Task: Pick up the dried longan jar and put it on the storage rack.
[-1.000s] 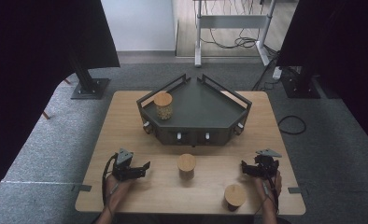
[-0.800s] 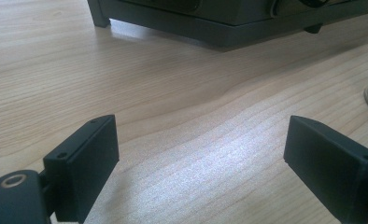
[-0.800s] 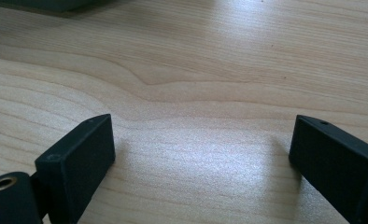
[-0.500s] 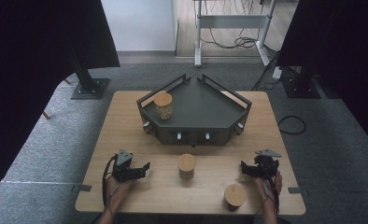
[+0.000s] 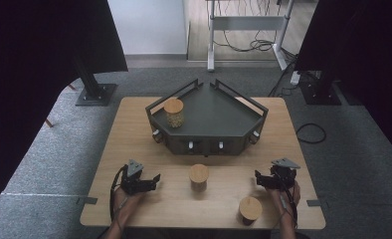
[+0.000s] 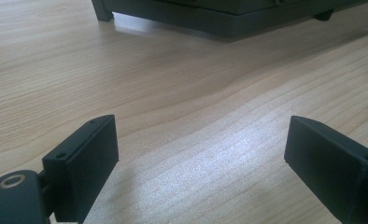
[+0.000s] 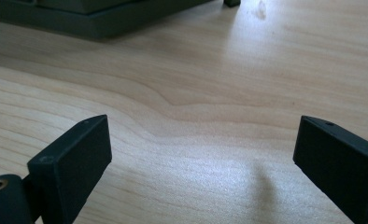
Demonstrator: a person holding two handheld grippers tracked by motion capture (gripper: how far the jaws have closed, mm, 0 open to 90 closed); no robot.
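Nothing has shifted since the earlier frames: both hands and all three jars sit where they were.

Taking the tray [image 5: 209,117] as the landmark and going left to right: the left hand-held gripper [image 5: 154,180] rests on the table [image 5: 134,129] in front of the tray's left corner, its jaws spread wide with only bare wood between them, pointed toward the middle. On the tray's left part stands one jar [image 5: 174,112] with a wooden lid, upright, likely already placed there. Just in front of the tray's front wall stands the middle jar [image 5: 199,177], apart from both grippers and roughly between them. Farther right, nearer the table's front edge, stands the front jar [image 5: 250,209], close beside the right hand. The right hand-held gripper [image 5: 259,179] lies in front of the tray's right corner, jaws likewise spread and empty, facing inward.

Both grippers look parked at rest, opened ready to take a jar; the middle one seems the handiest for either.
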